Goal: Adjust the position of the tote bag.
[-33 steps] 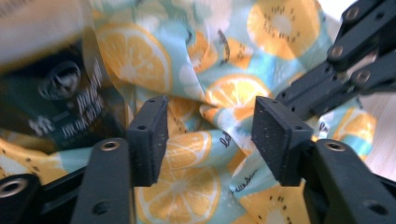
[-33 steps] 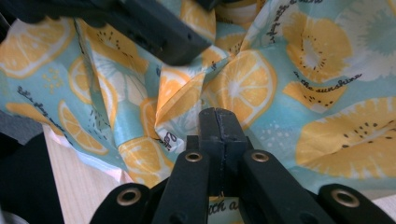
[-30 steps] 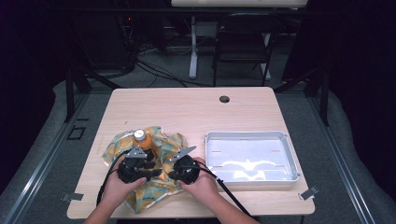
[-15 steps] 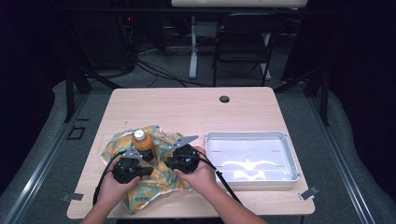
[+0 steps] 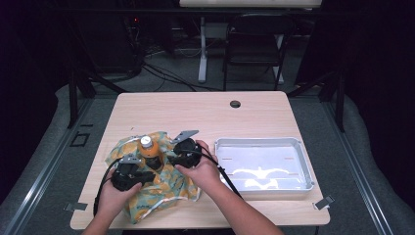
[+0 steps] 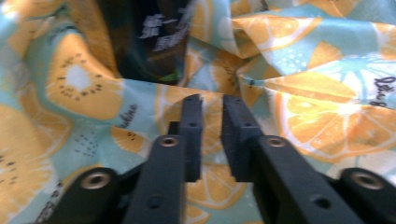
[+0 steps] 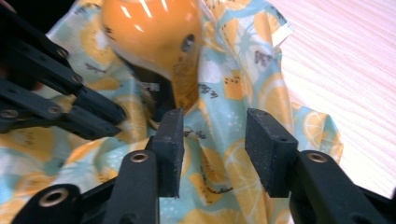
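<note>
A bottle of orange drink (image 5: 149, 152) with a white cap stands upright amid a crumpled citrus-print cloth (image 5: 169, 191) at the table's front left. My left gripper (image 5: 142, 171) lies low just left of the bottle; its jaws have just been opening and stand a narrow gap apart (image 6: 212, 112) over the cloth (image 6: 327, 116), nothing between them, the bottle's dark label (image 6: 154, 42) just ahead. My right gripper (image 5: 171, 154) is at the bottle's right. Its jaws have also just been opening and stand wide (image 7: 215, 126) above the cloth (image 7: 219, 154), facing the bottle (image 7: 154, 32).
A shallow white tray (image 5: 304, 166) sits on the right side of the wooden table (image 5: 195, 112). A round cable hole (image 5: 235, 104) is near the far edge. Cables trail from both grippers toward the front edge. A chair (image 5: 254, 44) stands beyond the table.
My right hand has moved away from the front edge and slightly left, closer to the bottle. The left hand has shifted slightly left. Bottle and cloth stay in place.
</note>
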Action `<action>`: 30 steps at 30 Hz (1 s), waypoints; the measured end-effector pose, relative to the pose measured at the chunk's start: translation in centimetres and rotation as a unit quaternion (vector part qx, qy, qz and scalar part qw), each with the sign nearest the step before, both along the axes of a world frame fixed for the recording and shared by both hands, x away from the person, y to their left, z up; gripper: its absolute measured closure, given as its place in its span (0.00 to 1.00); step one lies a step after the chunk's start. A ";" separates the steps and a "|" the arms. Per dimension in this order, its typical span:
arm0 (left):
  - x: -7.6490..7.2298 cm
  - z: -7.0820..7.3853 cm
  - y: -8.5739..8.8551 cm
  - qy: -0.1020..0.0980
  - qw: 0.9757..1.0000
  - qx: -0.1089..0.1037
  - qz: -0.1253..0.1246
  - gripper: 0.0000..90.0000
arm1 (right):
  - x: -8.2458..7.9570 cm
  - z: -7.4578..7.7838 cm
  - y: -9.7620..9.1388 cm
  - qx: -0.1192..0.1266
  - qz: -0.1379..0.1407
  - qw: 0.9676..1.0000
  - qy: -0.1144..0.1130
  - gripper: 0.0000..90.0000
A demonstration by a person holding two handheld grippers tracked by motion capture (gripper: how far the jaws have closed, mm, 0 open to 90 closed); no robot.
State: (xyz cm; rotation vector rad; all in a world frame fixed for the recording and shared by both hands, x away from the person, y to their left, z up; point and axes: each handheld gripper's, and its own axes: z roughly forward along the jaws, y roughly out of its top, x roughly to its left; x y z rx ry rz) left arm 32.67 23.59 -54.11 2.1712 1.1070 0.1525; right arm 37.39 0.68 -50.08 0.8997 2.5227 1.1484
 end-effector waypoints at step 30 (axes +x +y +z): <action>1.6 -0.6 0.5 -0.015 0.998 0.011 0.062 0.65 | 1.5 -3.2 1.8 -0.036 0.008 0.999 0.033 0.70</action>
